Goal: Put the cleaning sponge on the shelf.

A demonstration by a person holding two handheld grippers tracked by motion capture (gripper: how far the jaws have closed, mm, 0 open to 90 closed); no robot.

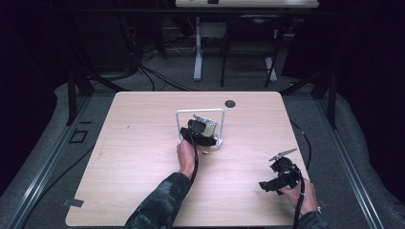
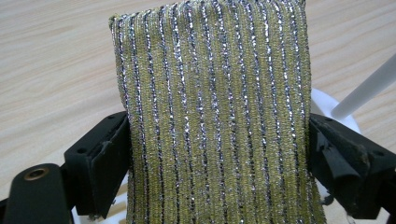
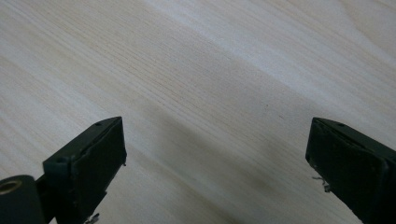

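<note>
Near the middle of the pale wooden desk [image 1: 143,143], the left tool [image 1: 200,130] is reaching into a white wire-frame stand [image 1: 200,112] and gripping a gold and silver ribbed cloth [image 1: 208,126]. Seen from the left gripper view, the cloth [image 2: 215,116] is sitting between both jaws, which are pressing against its two sides, with a white rod [image 2: 369,88] of the stand just beside it. Well apart, toward the desk's near right corner, the right tool [image 1: 274,183] is hovering over bare wood [image 3: 210,93]; its jaws are standing wide apart and holding nothing.
</note>
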